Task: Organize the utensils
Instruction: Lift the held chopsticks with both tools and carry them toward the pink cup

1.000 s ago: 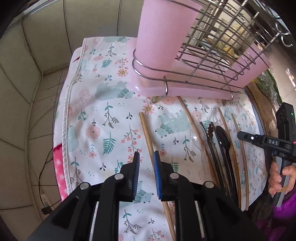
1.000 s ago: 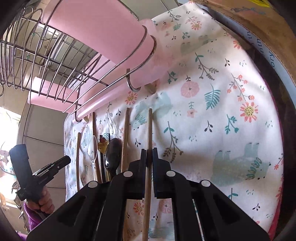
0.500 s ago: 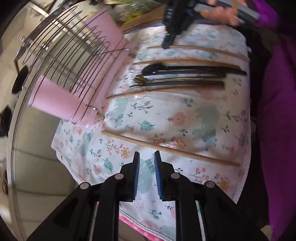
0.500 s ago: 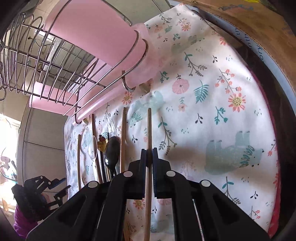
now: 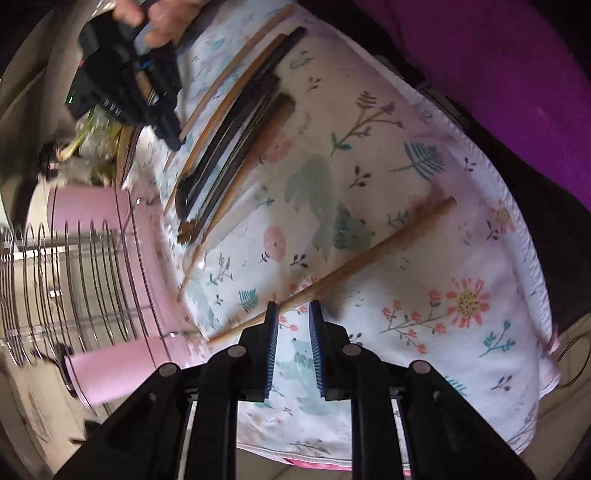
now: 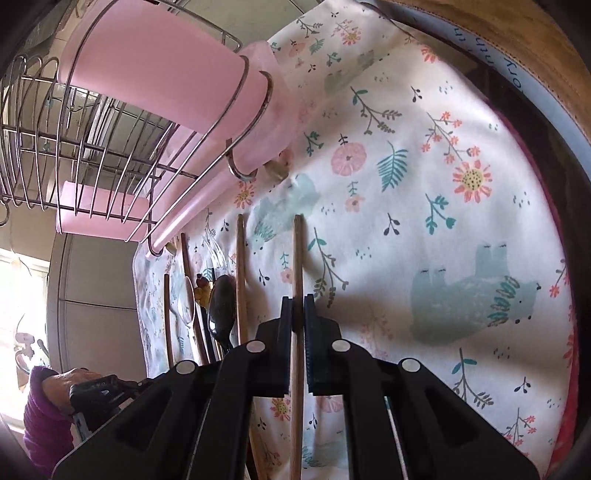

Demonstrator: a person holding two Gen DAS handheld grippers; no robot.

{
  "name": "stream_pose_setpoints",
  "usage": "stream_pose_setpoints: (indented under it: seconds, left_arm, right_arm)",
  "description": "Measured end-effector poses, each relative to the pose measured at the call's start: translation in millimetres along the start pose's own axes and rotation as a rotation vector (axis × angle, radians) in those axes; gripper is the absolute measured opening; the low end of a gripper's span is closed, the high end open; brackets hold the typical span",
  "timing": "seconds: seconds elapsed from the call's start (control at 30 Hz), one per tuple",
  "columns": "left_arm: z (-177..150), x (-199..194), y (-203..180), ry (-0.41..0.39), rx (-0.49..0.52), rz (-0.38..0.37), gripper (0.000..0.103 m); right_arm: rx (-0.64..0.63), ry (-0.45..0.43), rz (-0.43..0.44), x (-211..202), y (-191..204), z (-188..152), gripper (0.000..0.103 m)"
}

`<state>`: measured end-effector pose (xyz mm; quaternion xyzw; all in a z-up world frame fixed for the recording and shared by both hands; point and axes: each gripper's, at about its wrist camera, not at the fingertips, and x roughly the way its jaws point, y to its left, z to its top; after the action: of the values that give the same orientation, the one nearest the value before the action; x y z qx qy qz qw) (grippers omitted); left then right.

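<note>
Left wrist view: my left tool (image 5: 292,308) hangs low over the white cloth printed with flowers and pale bears (image 5: 424,280) that covers the tabletop. Its blue-padded jaws have just been widening a little and stand a narrow gap apart. A long wooden chopstick (image 5: 369,258) lies slantwise on the cloth right at the fingertips, crossing in front of the gap; the pads do not press on it, so I have hold of nothing there. Further off, a tight bundle of utensils (image 5: 229,147) lies side by side on the cloth: wooden chopsticks, dark handles and a black spoon. Beyond them I see my right hand (image 5: 155,18) on its black handle, and to the left the chrome wire dish rack with pink plastic cups and tray (image 5: 92,288).

From the right wrist, my right tool (image 6: 298,306) is clamped tight on a second wooden chopstick (image 6: 297,258), which runs straight between the pads with its far end out over the cloth (image 6: 424,184). Just to its left lies another wooden chopstick (image 6: 241,273), then the black spoon (image 6: 221,314) and its neighbours. The rack (image 6: 110,147) stands at the cloth's far end. My left hand in a purple sleeve (image 6: 55,391) shows at the lower left.
</note>
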<state>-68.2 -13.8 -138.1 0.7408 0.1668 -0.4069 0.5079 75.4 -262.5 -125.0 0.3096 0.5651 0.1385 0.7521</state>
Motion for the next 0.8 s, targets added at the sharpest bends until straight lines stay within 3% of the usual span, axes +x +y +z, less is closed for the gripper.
stream_pose_setpoints:
  seconds: [0.27, 0.4, 0.5, 0.7, 0.8]
  left_arm:
    - [12.7, 5.6, 7.1, 0.002, 0.264, -0.106, 0.016]
    - [13.2, 5.4, 17.3, -0.002, 0.290, -0.168, 0.015]
    - [13.7, 4.7, 34.9, -0.009, 0.120, -0.163, 0.011]
    - [0.0, -10.2, 69.7, -0.040, -0.406, -0.144, 0.006]
    - [-11.9, -15.4, 80.4, -0.044, -0.612, -0.126, 0.006]
  right_arm:
    - [0.009, 0.013, 0.036, -1.7, -9.8, 2.3, 0.007]
    - [0.009, 0.010, 0.049, -3.8, -13.5, 3.5, 0.007]
    - [-0.007, 0.007, 0.050, -6.8, -13.8, 3.2, 0.007]
    - [-0.022, 0.003, 0.058, -11.0, -16.4, 3.2, 0.007]
    - [-0.034, -0.006, 0.054, -14.1, -14.9, 1.9, 0.007]
